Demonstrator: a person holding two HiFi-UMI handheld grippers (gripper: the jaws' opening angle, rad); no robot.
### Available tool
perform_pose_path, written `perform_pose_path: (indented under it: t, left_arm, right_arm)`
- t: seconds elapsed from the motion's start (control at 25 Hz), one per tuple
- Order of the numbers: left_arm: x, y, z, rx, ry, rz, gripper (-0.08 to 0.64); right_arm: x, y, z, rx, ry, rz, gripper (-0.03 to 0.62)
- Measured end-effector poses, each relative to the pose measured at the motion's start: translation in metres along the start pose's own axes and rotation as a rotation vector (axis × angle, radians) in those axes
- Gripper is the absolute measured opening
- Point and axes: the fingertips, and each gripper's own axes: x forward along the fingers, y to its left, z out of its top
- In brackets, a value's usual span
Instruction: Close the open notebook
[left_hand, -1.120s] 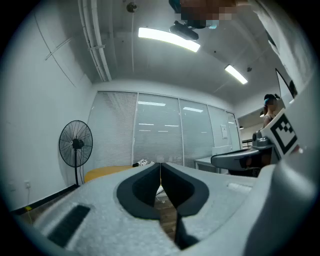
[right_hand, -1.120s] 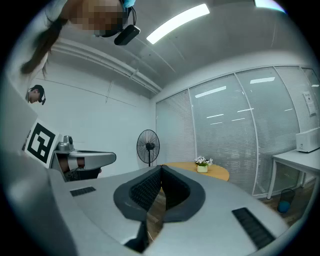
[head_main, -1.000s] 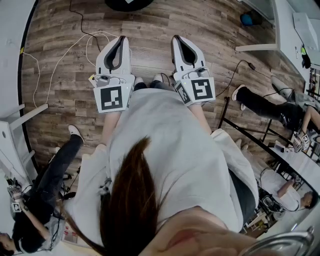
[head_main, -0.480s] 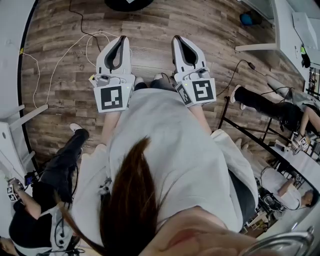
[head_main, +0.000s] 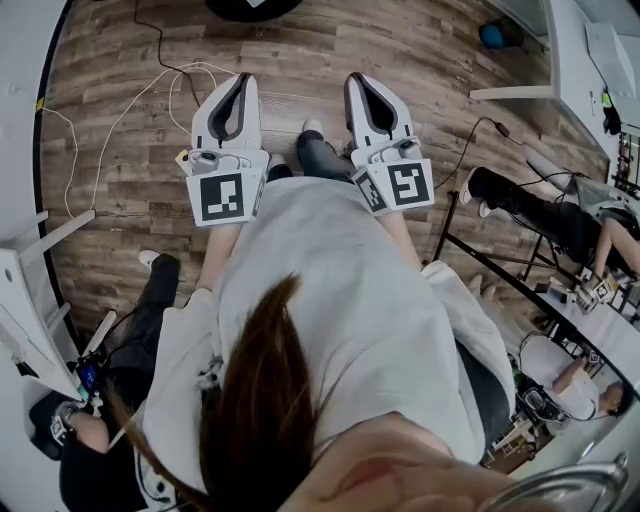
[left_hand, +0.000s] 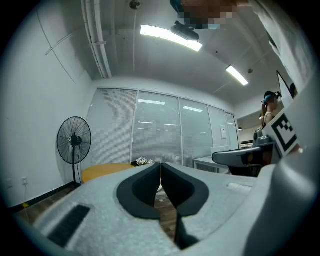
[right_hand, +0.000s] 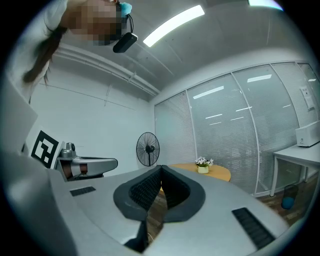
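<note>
No notebook shows in any view. In the head view my left gripper (head_main: 243, 79) and right gripper (head_main: 352, 78) are held side by side in front of the person's body, over a wooden floor (head_main: 300, 50). Both point level into the room. The left gripper (left_hand: 160, 165) has its jaws pressed together at the tips with nothing between them. In its own view the right gripper (right_hand: 161, 169) also has its tips meeting and holds nothing. Each one's marker cube (head_main: 224, 196) faces the head camera.
White cables (head_main: 150, 90) trail over the floor ahead on the left. A standing fan (left_hand: 74, 141) and a round yellow table (right_hand: 215, 172) with a flower pot (right_hand: 202, 165) stand ahead. Other people crouch at lower left (head_main: 130, 350) and sit at right (head_main: 540, 210) by a black table frame (head_main: 480, 265).
Both grippers have kept still. The person at lower left has sunk lower and further out of frame. A leg and shoe between the grippers have stepped forward.
</note>
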Motion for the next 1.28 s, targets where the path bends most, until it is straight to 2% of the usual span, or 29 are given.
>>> perform_pose_path:
  t: [0.28, 0.68, 0.92, 1.28]
  left_arm:
    - [0.043, 0.005, -0.005, -0.010, 0.003, 0.024, 0.017]
    - [0.138, 0.008, 0.005, 0.010, -0.025, 0.104, 0.017]
    - [0.175, -0.006, 0.006, 0.021, -0.029, 0.149, 0.017]
    - [0.205, -0.026, 0.003, 0.033, -0.011, 0.150, 0.017]
  right_arm:
    - [0.032, -0.033, -0.005, 0.010, 0.012, 0.022, 0.003]
    - [0.095, -0.123, 0.006, -0.005, 0.008, 0.078, 0.003]
    - [0.110, -0.165, 0.010, -0.009, 0.007, 0.124, 0.003]
    - [0.107, -0.218, -0.001, 0.034, 0.011, 0.074, 0.003]
